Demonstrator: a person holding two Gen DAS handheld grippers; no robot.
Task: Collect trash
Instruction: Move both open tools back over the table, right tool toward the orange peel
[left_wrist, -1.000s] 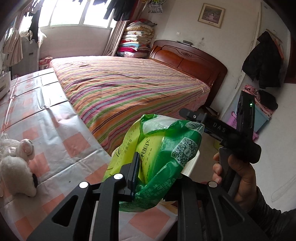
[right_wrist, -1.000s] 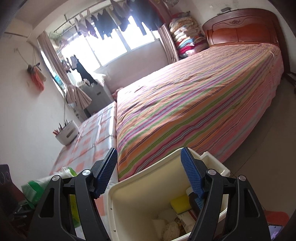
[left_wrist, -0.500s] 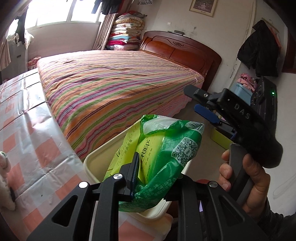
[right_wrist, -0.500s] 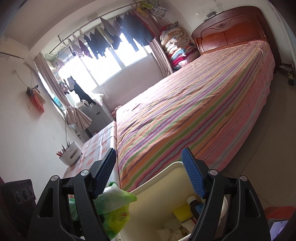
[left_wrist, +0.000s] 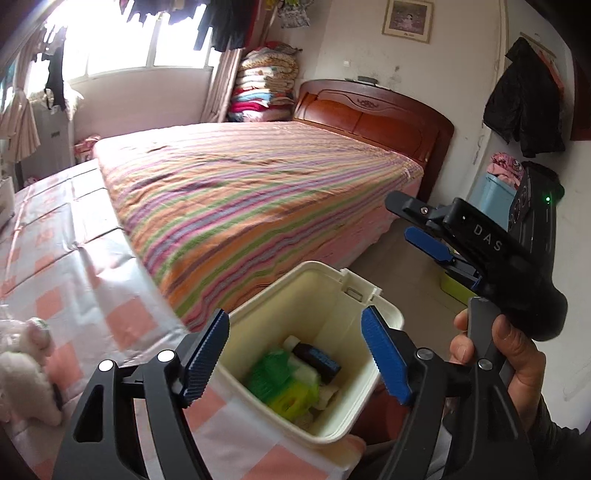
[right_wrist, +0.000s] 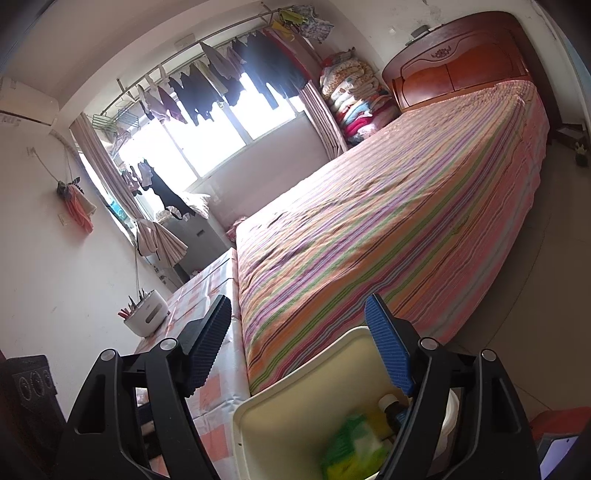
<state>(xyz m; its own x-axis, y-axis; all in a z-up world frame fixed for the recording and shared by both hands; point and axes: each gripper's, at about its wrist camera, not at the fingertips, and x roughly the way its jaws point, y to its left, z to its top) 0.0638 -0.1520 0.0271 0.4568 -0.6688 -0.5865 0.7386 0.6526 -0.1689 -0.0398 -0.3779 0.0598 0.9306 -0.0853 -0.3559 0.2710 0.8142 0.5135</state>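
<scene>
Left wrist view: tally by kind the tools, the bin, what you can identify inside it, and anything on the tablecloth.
Tools: 2 (left tool, jaws opening with nothing between them; right tool, open)
Bin: 1
Green bag in the bin: 1
Dark bottle in the bin: 1
Plush toy on the tablecloth: 1
Total: 6

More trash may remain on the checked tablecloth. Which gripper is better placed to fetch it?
Probably left: the left gripper is opening, empty, beside the tablecloth; the right gripper hangs over the bin.
</scene>
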